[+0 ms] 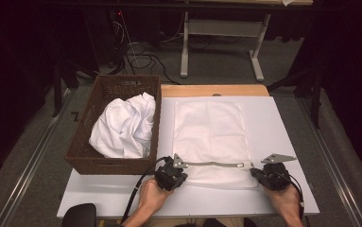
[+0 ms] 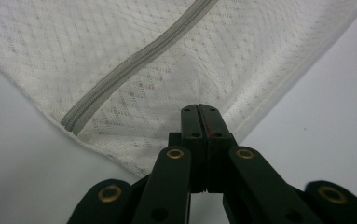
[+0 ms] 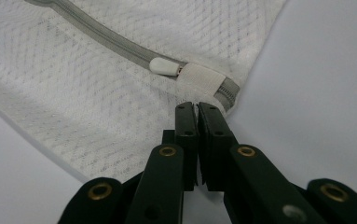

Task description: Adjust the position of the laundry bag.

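- Left tool (image 1: 175,174) is pinching the near left corner of the white mesh laundry bag (image 1: 211,137), its jaws pressed together on the fabric, as the left gripper view is showing just below the zipper's closed end (image 2: 73,122).
- Right tool (image 1: 260,175) is gripping the near right corner of the same bag, jaws narrowed onto the cloth right beside the zipper pull (image 3: 164,66) and its small fabric tab (image 3: 199,77).
- Mesh bag is lying flat and empty on the white surface (image 1: 287,142), stretching away from the person, with its zipper (image 1: 216,164) running along the near edge between the two tools.
- Zipper is looking fully closed, the pull parked at the right end, so opening it is not yet begun.
- White laundry (image 1: 124,125) is sitting crumpled in the brown wicker basket (image 1: 98,94) just to the left of the bag, so by my judgement loading the bag is all still to do.
- Both corners being gripped suggests the work is at an early stage: holding or tensioning the bag's near edge.
- Both hands (image 1: 151,196) are resting low at the near edge of the surface, forearms coming in from below, tools pointing forward and roughly level with each other, well apart across the bag's width.
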Demonstrator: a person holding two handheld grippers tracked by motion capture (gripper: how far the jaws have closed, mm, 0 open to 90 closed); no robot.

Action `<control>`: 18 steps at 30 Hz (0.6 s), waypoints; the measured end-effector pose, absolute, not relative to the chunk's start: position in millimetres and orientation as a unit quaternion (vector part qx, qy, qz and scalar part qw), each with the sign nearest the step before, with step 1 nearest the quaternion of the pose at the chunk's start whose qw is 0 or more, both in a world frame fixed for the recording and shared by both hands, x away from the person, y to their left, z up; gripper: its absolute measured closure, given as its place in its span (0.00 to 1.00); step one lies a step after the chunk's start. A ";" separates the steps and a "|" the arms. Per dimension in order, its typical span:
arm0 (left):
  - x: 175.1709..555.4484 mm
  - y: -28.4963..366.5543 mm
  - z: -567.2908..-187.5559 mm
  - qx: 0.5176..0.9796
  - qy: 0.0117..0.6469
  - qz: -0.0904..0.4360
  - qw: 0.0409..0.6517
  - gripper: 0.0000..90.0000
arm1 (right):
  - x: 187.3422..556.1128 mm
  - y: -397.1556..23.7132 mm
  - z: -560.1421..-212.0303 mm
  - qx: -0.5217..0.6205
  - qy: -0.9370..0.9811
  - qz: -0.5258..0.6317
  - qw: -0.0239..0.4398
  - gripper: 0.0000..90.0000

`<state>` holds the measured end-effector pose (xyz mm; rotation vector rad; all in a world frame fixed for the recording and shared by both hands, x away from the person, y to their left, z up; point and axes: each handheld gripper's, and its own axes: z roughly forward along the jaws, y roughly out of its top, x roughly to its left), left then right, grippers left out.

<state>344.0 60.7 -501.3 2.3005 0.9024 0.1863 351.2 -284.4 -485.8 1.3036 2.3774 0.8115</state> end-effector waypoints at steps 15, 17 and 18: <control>335.1 68.1 -501.2 0.875 0.335 0.063 0.342 0.77 | 339.3 -280.6 -484.4 0.459 0.819 0.299 0.167 0.70; 335.4 68.1 -500.9 0.875 0.337 0.066 0.343 0.70 | 339.5 -283.3 -484.2 0.466 0.813 0.304 0.170 0.68; 335.4 68.1 -500.9 0.874 0.338 0.066 0.343 0.67 | 339.8 -284.7 -484.2 0.468 0.811 0.307 0.169 0.67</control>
